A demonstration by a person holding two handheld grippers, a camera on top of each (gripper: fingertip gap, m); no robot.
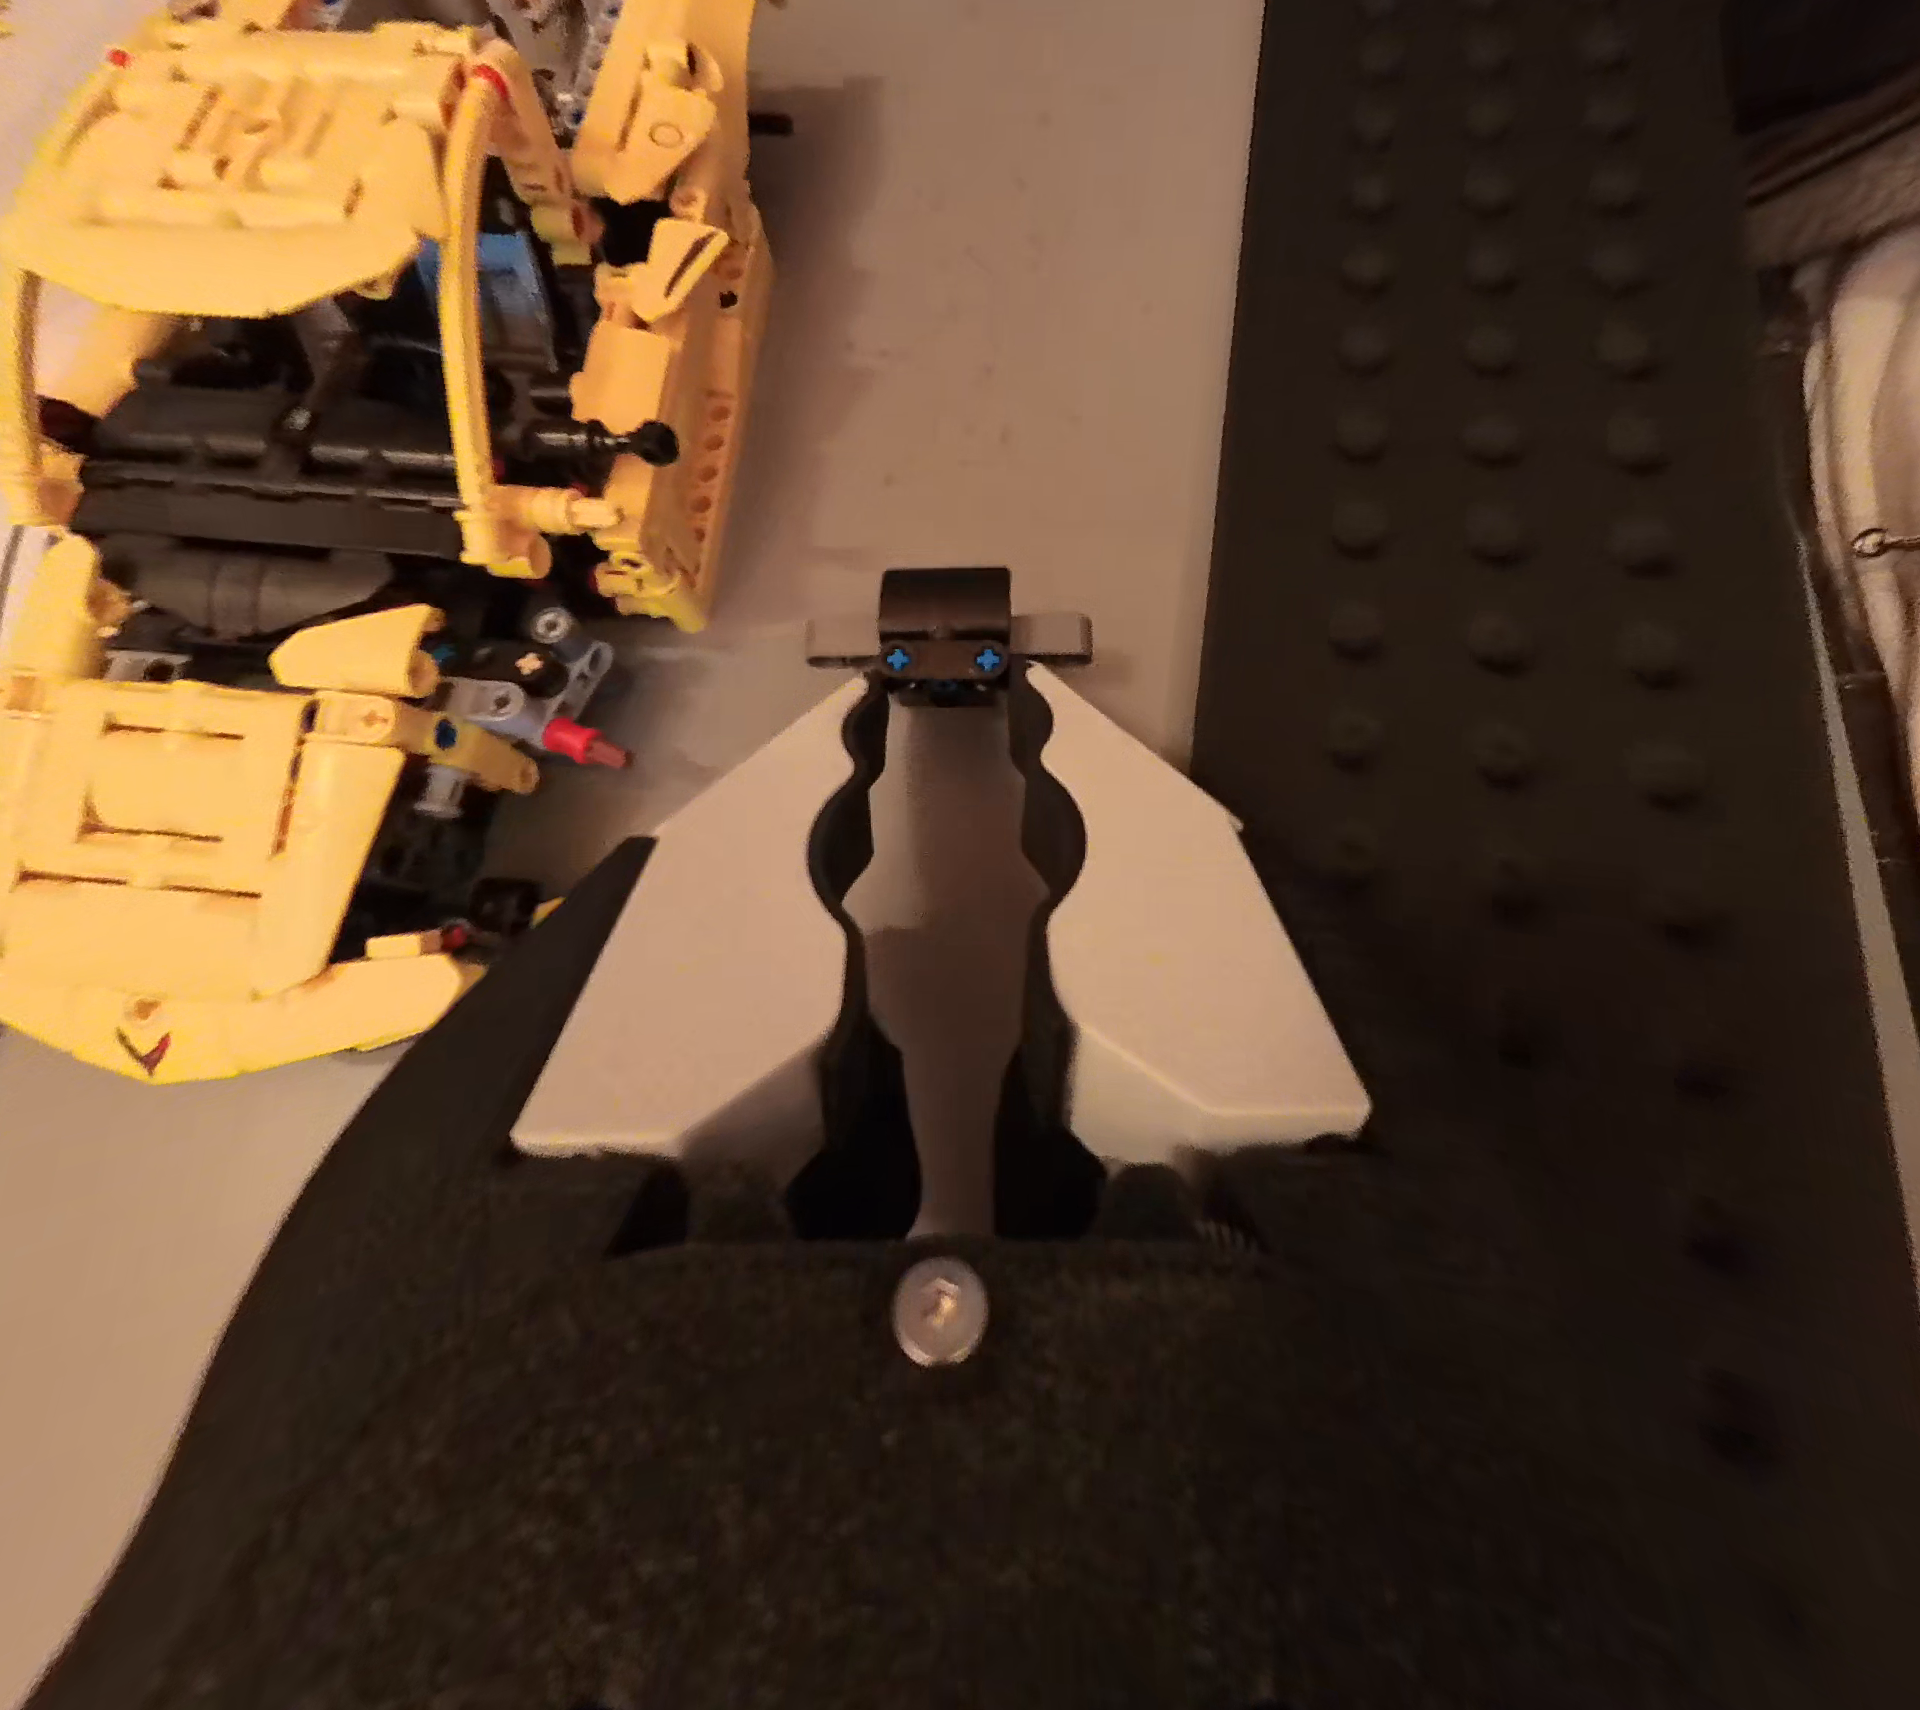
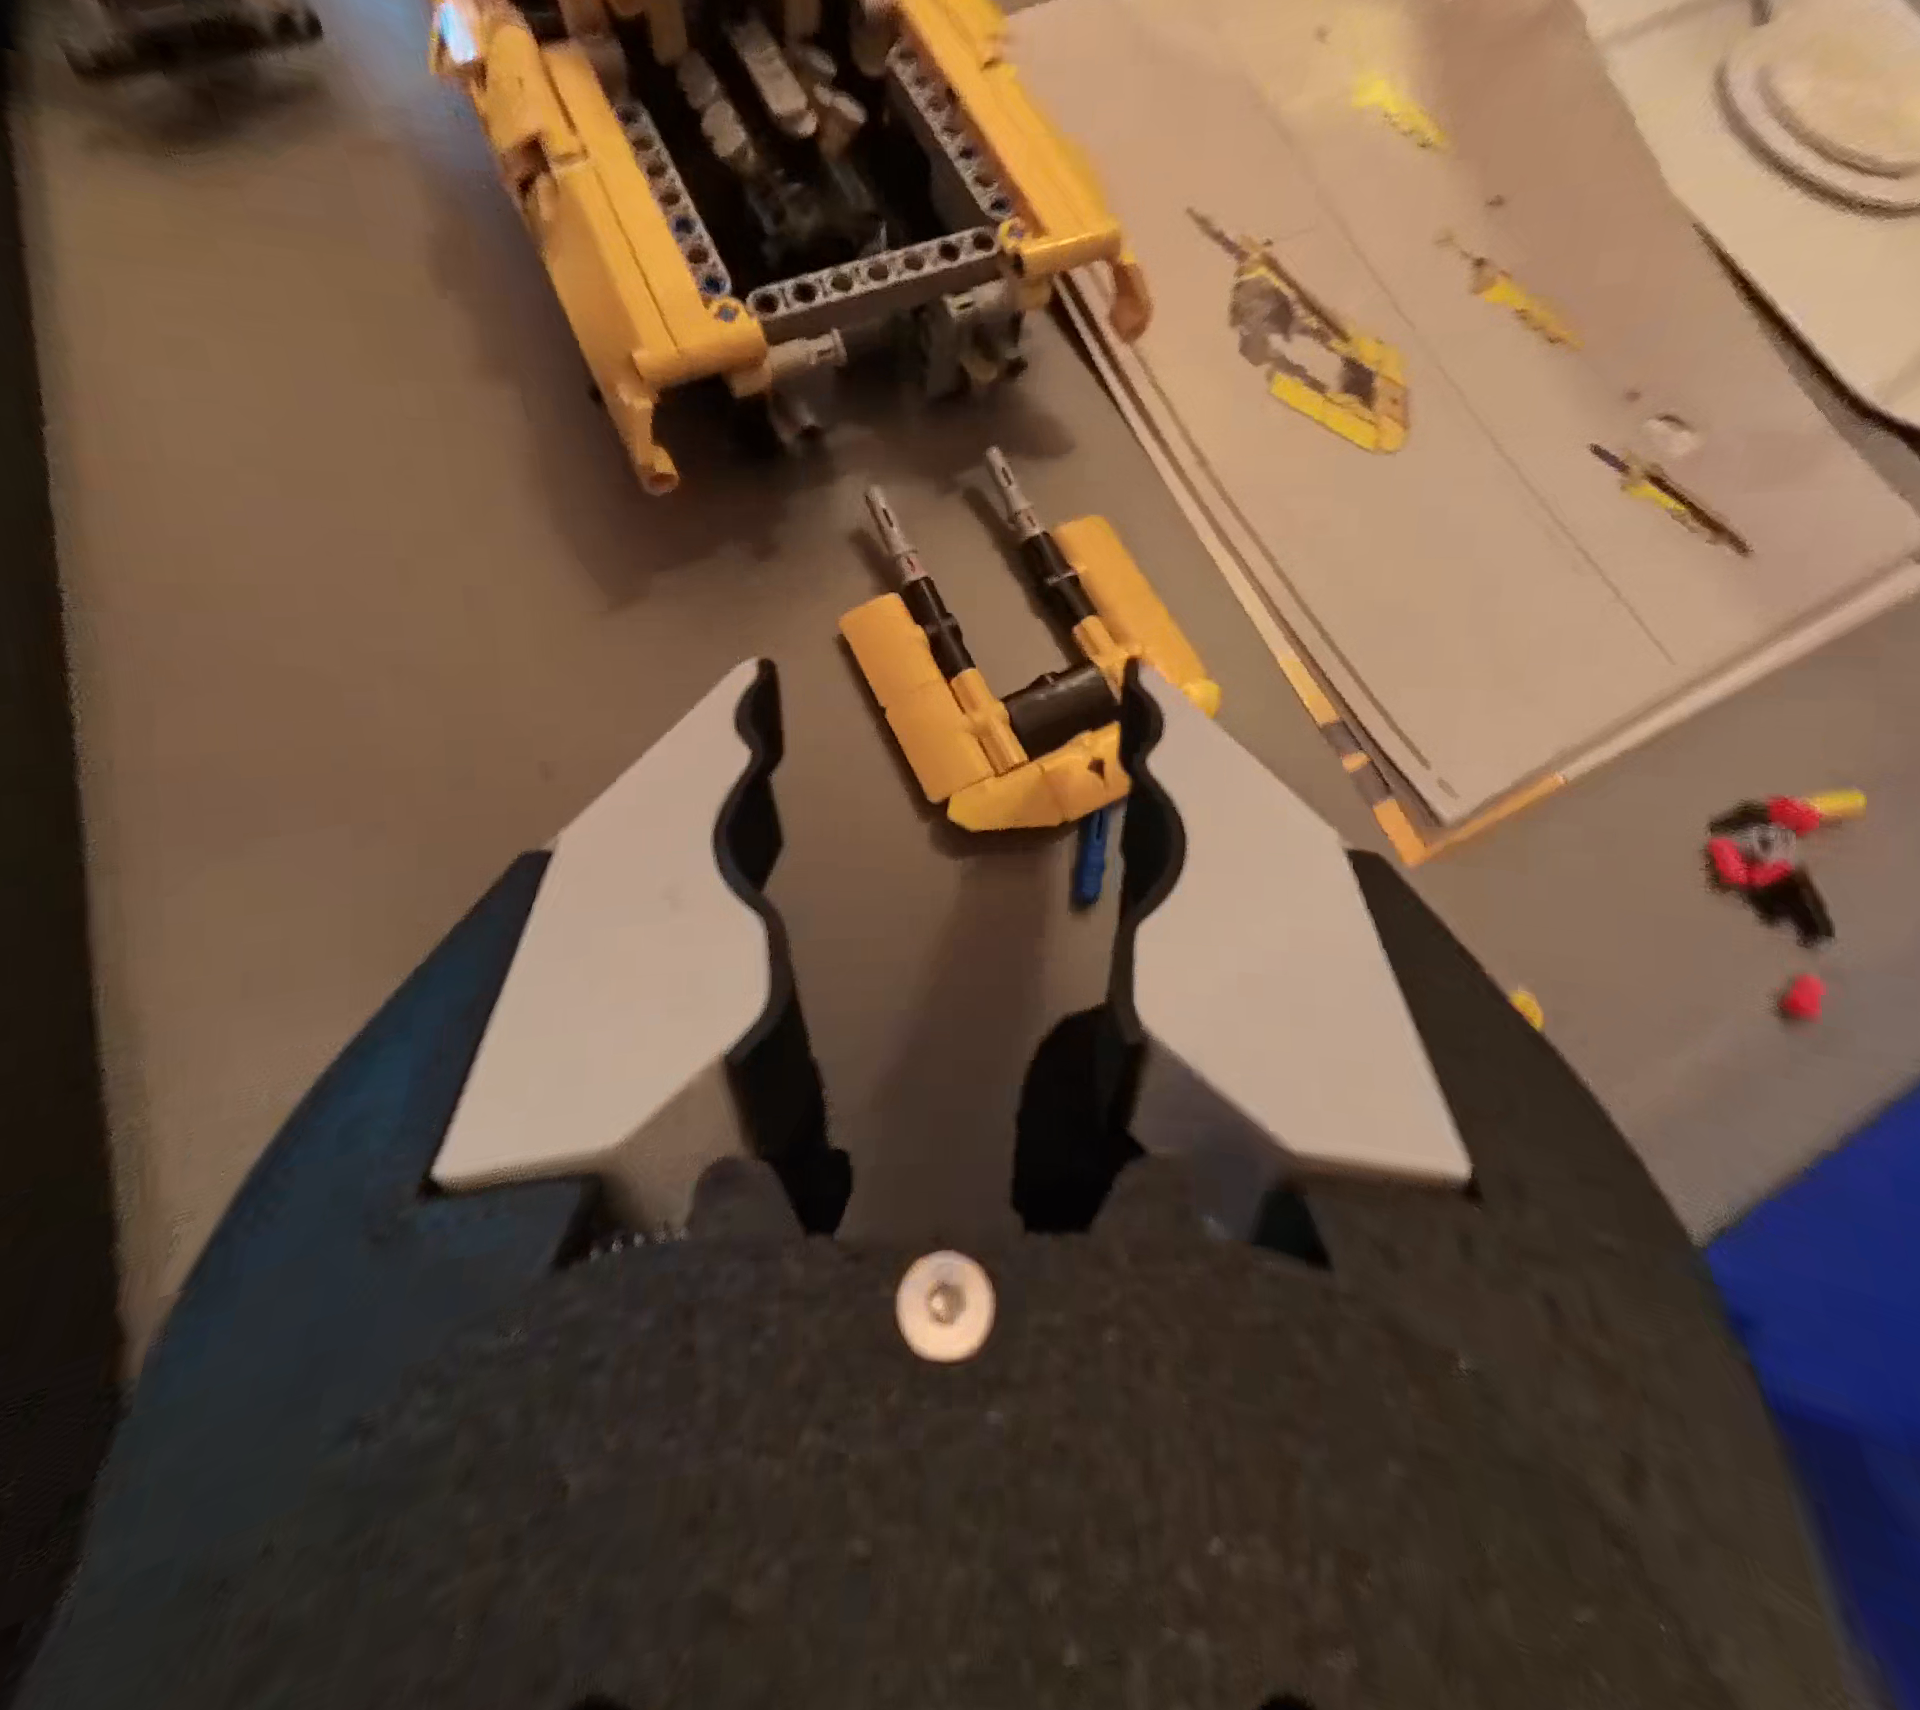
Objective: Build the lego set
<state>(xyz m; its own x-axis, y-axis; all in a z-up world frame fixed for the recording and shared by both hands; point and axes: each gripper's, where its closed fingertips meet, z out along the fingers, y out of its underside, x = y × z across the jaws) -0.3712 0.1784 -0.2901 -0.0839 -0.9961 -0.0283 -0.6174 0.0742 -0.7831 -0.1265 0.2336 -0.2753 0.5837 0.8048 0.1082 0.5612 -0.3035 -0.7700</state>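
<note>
Bare table [image 1: 997,258] separates car [image 1: 364,372] from studded mat [image 1: 1507,517]. Left gripper [image 1: 943,673] pinches a black piece [image 1: 943,621]. Only the right view shows the right gripper [image 2: 951,684], wide open and empty, over a yellow subassembly [image 2: 997,704] beside the booklet [image 2: 1455,372].

My right gripper [image 2: 951,704], with grey wedge fingers [image 2: 644,922] edged in wavy black pads, hangs spread wide above the dull grey tabletop [image 2: 312,621]. Just beyond the tips lies a small yellow-and-black brick sub-assembly [image 2: 997,704] with two black-and-grey rods pointing away from me; my right-hand fingertip overlaps its near corner, though I cannot tell if they touch. A thin blue pin [image 2: 1091,860] lies beside it. Farther off stands the large yellow brick car body [image 2: 748,133], its open bay framed by grey holed beams. To its right an open instruction booklet [image 2: 1455,434] lies flat, and near its lower corner sit scattered small red, black and yellow loose pieces [image 2: 1766,860].
</note>
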